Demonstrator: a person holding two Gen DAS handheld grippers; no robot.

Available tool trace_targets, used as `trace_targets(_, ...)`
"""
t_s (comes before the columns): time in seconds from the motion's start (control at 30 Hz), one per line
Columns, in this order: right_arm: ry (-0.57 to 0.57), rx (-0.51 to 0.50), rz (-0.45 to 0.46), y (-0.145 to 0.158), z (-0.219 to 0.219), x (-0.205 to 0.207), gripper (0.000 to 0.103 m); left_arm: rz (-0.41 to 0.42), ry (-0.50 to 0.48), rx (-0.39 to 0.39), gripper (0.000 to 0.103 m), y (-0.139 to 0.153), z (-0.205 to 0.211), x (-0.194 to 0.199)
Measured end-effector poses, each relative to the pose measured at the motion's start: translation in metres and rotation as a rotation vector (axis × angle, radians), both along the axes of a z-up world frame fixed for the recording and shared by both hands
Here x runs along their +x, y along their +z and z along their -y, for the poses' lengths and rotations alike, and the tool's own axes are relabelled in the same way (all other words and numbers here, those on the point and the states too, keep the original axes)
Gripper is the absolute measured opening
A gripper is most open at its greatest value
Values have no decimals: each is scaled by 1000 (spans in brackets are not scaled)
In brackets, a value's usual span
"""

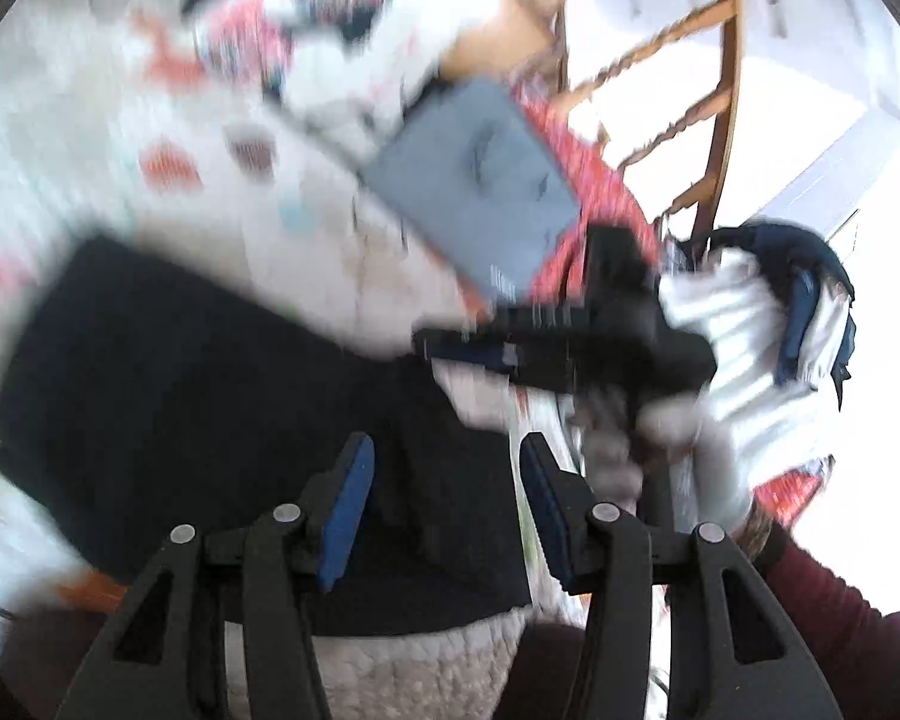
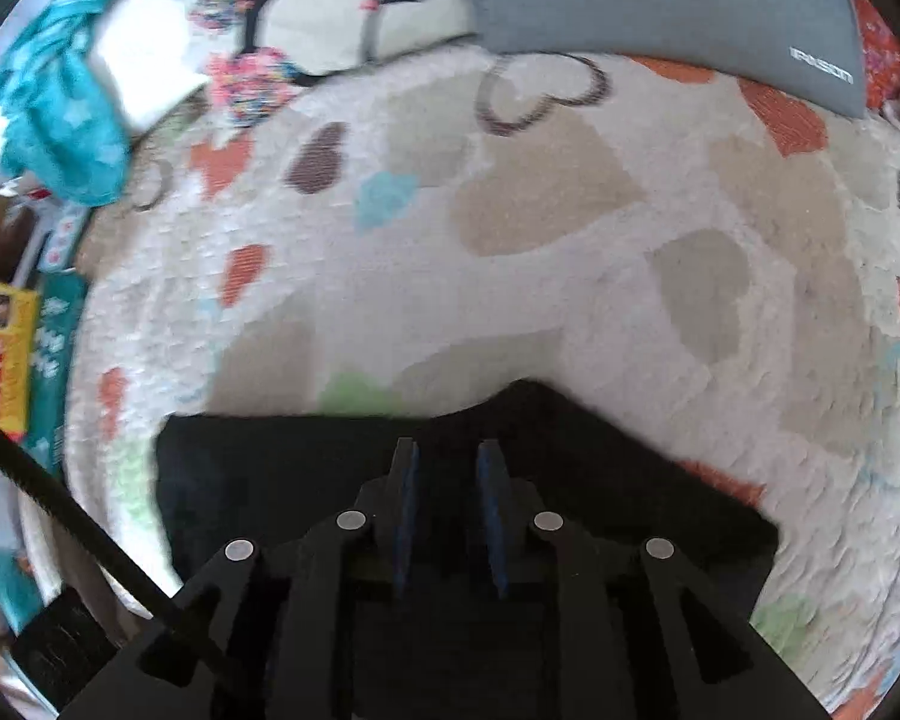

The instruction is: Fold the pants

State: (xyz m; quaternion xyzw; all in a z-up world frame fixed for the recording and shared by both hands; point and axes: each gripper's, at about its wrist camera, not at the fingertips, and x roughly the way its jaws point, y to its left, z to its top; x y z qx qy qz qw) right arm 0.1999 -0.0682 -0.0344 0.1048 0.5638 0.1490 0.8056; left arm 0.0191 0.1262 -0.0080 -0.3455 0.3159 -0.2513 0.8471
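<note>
Right wrist view: grey cushion (image 2: 660, 6), white lettering unreadable; black pants (image 2: 600, 468) lay on patterned rug (image 2: 540, 240); right gripper (image 2: 447, 468) and left gripper (image 1: 447, 474) parted, empty.

Counted — one pair of black pants (image 2: 342, 480), folded flat on one patterned rug (image 2: 540, 228). One grey cushion (image 2: 660, 6). One teal cloth (image 2: 60, 114). Two claws — left claw (image 1: 447, 480), right claw (image 2: 447, 486). One wooden chair (image 1: 678, 60). One white-gloved hand (image 1: 732, 372).

Motion blur smears the left wrist view; the right tongs (image 1: 570, 354) hide part of the black pants (image 1: 210, 396) there
</note>
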Motion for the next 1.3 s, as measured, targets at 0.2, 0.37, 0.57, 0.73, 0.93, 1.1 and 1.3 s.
trace_targets(0.2, 118, 158, -54, 5, -69, -10, 53, -155, 287, 4, 55, -16, -80, -18)
trace_targets(0.37, 217, 75, -107, -9, -134, -4, 58, -352, 346, -50, 55, -67, -106, -22)
trace_targets(0.57, 274, 0, -226, -32, -191, 18, 61, -385, 308, -42, 67, -79, -97, -14)
trace_targets(0.73, 294, -186, -250, -51, -231, 32, 65, -387, 304, -77, 76, -81, -91, -1)
trace_targets(0.93, 397, -470, -283, -73, -273, 31, 83, -388, 306, -61, 81, -77, -83, 7)
trace_targets(1.1, 520, -658, -254, -87, -290, 18, 83, -418, 245, -42, 10, -76, -72, 21)
trace_targets(1.3, 539, -618, -147, -57, -269, -4, 43, -363, 212, -161, 10, -64, -62, 20)
